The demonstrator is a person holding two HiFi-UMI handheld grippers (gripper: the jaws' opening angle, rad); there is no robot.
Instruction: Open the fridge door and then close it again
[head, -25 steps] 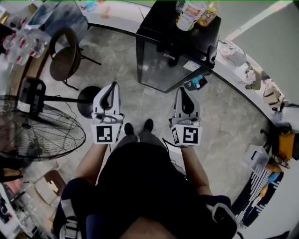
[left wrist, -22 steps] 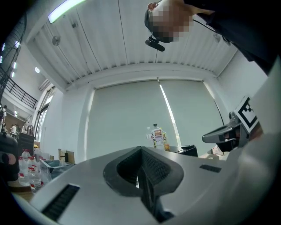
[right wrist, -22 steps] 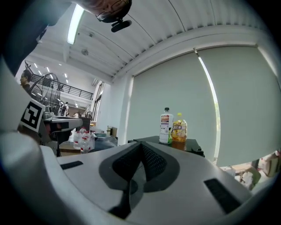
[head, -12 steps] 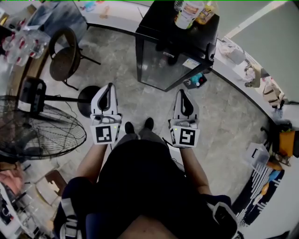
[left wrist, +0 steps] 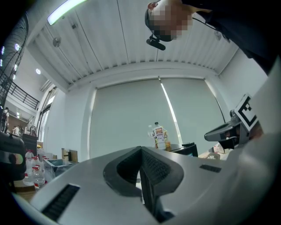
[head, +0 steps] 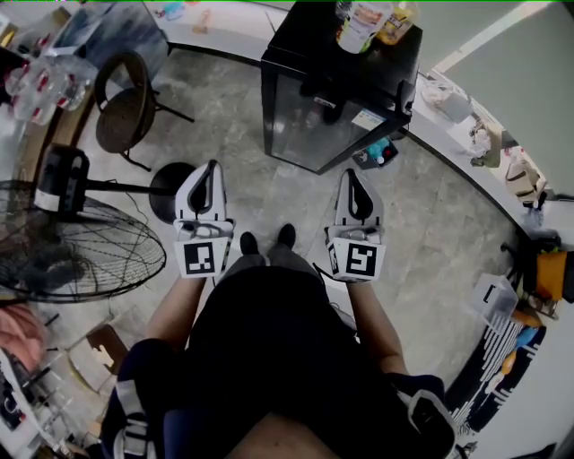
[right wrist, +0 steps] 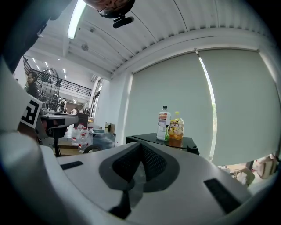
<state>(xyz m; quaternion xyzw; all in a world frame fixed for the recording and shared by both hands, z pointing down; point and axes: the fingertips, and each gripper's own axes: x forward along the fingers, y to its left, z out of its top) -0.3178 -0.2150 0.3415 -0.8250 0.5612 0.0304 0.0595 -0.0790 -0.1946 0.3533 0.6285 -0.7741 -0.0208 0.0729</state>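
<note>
Left gripper (head: 213, 167) and right gripper (head: 350, 175) are held side by side and well apart. Each has its jaws pressed together on nothing, as both gripper views confirm.

Ahead of them, across a stretch of stone floor (head: 269, 184), stands the small black fridge (head: 309, 125) with its door shut. It is closer to the right gripper's line than to the left's. Two bottles (head: 363, 22) stand on its top. The person's shoes (head: 266, 242) sit between the grippers, just behind the jaw tips.

Left of the left gripper, a round black base (head: 169, 190) lies just beside it. A chair (head: 124, 108) stands further ahead, and a floor fan (head: 76, 255) is off to the side.

The head view's top edge cuts off the bottles. The fridge's door handle cannot be made out. In both gripper views each gripper's own body hides the fridge front, so only its top shows.
</note>
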